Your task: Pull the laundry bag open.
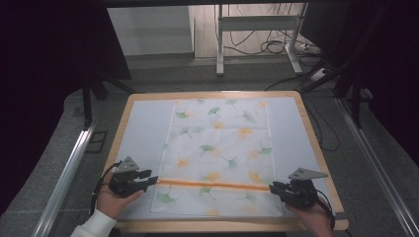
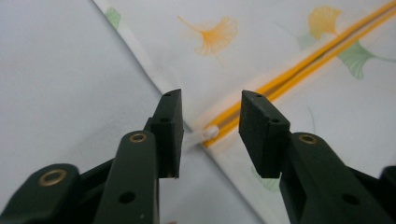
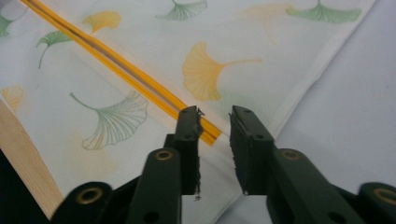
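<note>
Where the table's [image 1: 316,148] near wooden edge runs, both hands come in from below, one gripper each. Left gripper [image 1: 148,177] sits at the cloth's [image 1: 220,148] left edge, tips level with the orange zip [image 1: 212,184]. Jaws apart, nothing between the pads. In the left gripper view the gripper [image 2: 210,123] frames a small white pull [image 2: 210,132] at the zip's [image 2: 299,70] end; pull lies in the gap, touching neither pad as far as can be seen.

Right gripper [image 1: 274,187] at the cloth's right edge, pointing at the zip's other end. Jaws apart, a narrower gap, clamped on nothing. In the right gripper view the gripper [image 3: 215,135] hovers just over the zip's [image 3: 121,67] end; whether the left pad brushes the cloth [image 3: 140,42] cannot be told.

Cloth: white, ginkgo-leaf print in green and orange, lying flat in the middle of a pale mat [image 1: 146,128] that covers most of the table. Zip crosses it side to side, near the front edge. A strip of cloth lies between zip and the near hem.

Room to move: bare mat left and right of the cloth, wide on both sides. Wooden rim shows all round the mat. Nothing on the cloth beyond the zip, right to the far hem.

Beyond the table: grey floor, metal rails [image 1: 66,173] flanking both sides, a white frame [image 1: 257,34] with loose cables [image 1: 269,47] farther back. Dark drapes to either side.
</note>
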Demonstrator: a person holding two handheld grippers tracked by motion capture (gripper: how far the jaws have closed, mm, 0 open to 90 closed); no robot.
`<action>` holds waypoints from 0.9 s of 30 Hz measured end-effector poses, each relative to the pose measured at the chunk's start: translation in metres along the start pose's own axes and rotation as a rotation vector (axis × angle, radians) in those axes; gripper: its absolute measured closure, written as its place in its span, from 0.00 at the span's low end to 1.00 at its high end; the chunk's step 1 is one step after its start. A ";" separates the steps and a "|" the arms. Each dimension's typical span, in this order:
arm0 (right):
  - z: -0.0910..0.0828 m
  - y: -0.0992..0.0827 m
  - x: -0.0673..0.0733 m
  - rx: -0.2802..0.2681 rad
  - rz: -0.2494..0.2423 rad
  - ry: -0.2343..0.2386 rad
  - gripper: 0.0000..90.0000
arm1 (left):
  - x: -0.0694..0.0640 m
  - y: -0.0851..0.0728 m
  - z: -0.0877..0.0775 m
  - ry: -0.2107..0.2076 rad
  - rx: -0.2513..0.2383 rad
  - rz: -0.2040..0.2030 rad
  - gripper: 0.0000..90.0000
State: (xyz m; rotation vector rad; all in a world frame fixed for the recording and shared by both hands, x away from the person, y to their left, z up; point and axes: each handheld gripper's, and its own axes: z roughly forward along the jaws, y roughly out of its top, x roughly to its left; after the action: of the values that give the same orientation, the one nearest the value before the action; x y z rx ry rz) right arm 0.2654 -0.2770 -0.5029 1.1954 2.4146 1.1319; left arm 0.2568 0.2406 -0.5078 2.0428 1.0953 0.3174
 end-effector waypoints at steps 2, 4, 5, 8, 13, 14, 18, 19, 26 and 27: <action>0.000 0.001 0.000 -0.012 -0.005 0.009 0.75 | -0.001 0.001 0.002 0.000 -0.012 0.015 0.64; 0.001 0.003 0.000 -0.023 -0.012 0.012 0.68 | -0.002 0.003 0.004 0.011 -0.032 0.027 0.64; 0.001 0.004 0.000 -0.031 -0.020 0.010 0.65 | -0.002 0.004 0.005 0.013 -0.038 0.024 0.63; 0.002 0.007 -0.001 -0.050 -0.020 -0.004 0.53 | -0.001 0.008 0.007 0.023 -0.068 0.016 0.60; 0.001 0.011 -0.008 -0.095 -0.018 -0.044 0.45 | 0.005 0.007 0.010 0.073 -0.070 0.024 0.57; 0.000 0.012 -0.013 -0.106 -0.011 -0.057 0.45 | 0.007 0.005 0.010 0.080 -0.064 0.021 0.55; -0.005 0.010 -0.027 -0.129 0.012 -0.125 0.43 | 0.020 -0.007 0.005 0.111 -0.056 -0.024 0.53; -0.005 0.009 -0.030 -0.130 0.015 -0.141 0.43 | 0.022 -0.010 0.004 0.111 -0.055 -0.039 0.52; -0.006 0.008 -0.038 -0.143 0.027 -0.174 0.42 | 0.017 -0.015 0.000 0.129 -0.070 -0.040 0.48; -0.007 0.008 -0.037 -0.147 0.023 -0.176 0.41 | 0.017 -0.015 0.000 0.131 -0.066 -0.034 0.48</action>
State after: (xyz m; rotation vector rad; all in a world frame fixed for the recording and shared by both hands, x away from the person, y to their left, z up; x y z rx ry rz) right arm 0.2907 -0.3058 -0.4976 1.2229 2.1549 1.1379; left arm 0.2581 0.2586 -0.5210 1.9658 1.1821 0.4694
